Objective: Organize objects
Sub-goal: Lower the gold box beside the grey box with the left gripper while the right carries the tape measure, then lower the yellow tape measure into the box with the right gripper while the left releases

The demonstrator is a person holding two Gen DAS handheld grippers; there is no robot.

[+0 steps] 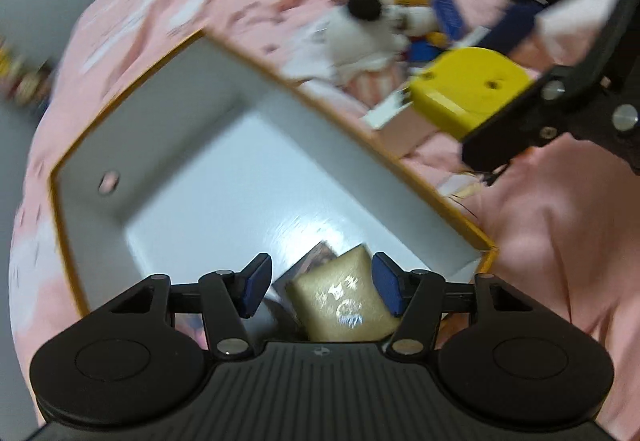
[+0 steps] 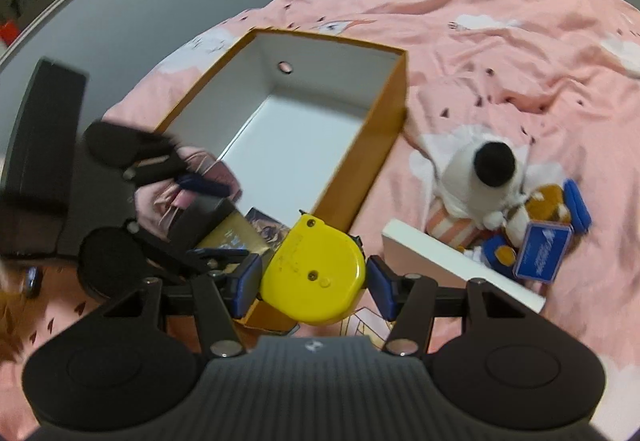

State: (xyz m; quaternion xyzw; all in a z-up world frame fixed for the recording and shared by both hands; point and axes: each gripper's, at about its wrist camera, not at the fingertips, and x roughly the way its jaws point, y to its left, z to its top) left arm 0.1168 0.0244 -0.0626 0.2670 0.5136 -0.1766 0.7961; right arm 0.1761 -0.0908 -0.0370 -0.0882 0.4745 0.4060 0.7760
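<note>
Right wrist, tool (image 2: pixel 313 281) gripping yellow tape measure (image 2: pixel 316 277)

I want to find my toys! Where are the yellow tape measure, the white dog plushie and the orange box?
yellow tape measure (image 2: pixel 314 275), right wrist view, flat yellow face.
white dog plushie (image 2: pixel 466 171), right wrist view, white head.
orange box (image 2: pixel 360 177), right wrist view, orange outer wall.

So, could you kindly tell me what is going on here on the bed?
A person is tidying loose things into an open orange box on a pink bedspread, with a gripper in each hand. The right gripper holds a yellow tape measure between its jaws beside the box. The left gripper is down inside the near end of the box, jaws apart around a gold packet lying there. A plush dog, a blue card box and a white lid wait on the bedspread.
</note>
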